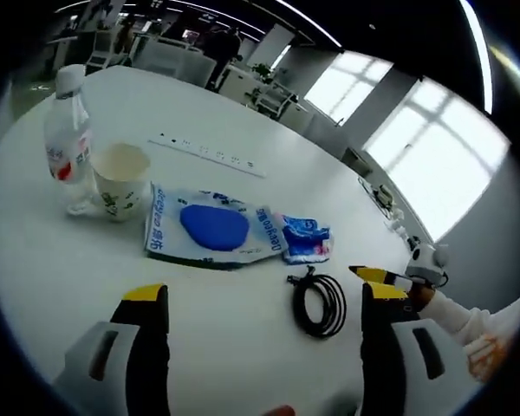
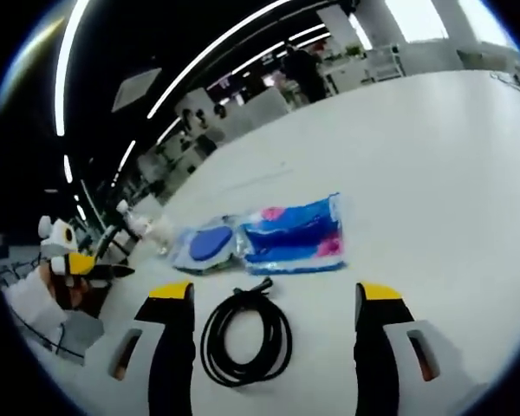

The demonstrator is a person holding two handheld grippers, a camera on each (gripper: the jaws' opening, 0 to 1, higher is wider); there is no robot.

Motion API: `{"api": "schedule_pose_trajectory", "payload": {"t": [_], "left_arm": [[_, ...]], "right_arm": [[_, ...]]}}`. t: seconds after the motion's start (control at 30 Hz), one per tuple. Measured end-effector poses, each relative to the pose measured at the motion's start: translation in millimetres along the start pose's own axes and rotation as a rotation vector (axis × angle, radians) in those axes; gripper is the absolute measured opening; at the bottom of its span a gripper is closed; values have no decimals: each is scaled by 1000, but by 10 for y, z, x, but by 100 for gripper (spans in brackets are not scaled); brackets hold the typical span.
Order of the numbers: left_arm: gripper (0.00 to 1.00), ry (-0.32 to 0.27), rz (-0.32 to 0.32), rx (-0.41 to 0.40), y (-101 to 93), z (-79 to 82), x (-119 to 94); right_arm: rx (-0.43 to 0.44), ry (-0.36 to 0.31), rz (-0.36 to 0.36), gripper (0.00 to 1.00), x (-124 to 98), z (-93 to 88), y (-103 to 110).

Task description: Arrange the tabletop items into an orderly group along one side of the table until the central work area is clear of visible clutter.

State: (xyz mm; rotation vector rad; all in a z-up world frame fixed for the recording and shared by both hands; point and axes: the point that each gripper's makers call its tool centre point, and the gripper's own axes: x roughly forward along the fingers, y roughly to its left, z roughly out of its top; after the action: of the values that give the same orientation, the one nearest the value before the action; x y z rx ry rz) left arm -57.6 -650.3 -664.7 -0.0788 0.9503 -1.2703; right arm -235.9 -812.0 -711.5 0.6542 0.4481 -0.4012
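Clearly little is tidied yet; the right gripper (image 2: pixel 273 316) has its jaws apart around the coiled black cable (image 2: pixel 245 340); the left gripper (image 1: pixel 264 299) is spread and empty, with the blue packet (image 1: pixel 215 227), paper cup (image 1: pixel 118 179) and water bottle (image 1: pixel 68 135) beyond its left jaw, still scattered.

Bottle (image 2: pixel 137 224) and cup, far, blurred.
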Motion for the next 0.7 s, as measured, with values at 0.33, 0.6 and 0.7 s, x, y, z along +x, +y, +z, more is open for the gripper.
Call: {"api": "schedule_pose_trajectory", "payload": {"t": [0.33, 0.6, 0.7], "left_arm": [[99, -37, 155, 13, 563, -201, -597], [100, -78, 218, -7, 829, -220, -963], [100, -42, 243, 23, 903, -271, -1013]], "right_arm": [[-28, 72, -3, 77, -396, -423, 134], [-103, 139, -47, 76, -654, -648, 150], [-151, 170, -57, 75, -686, -669, 161]]}}
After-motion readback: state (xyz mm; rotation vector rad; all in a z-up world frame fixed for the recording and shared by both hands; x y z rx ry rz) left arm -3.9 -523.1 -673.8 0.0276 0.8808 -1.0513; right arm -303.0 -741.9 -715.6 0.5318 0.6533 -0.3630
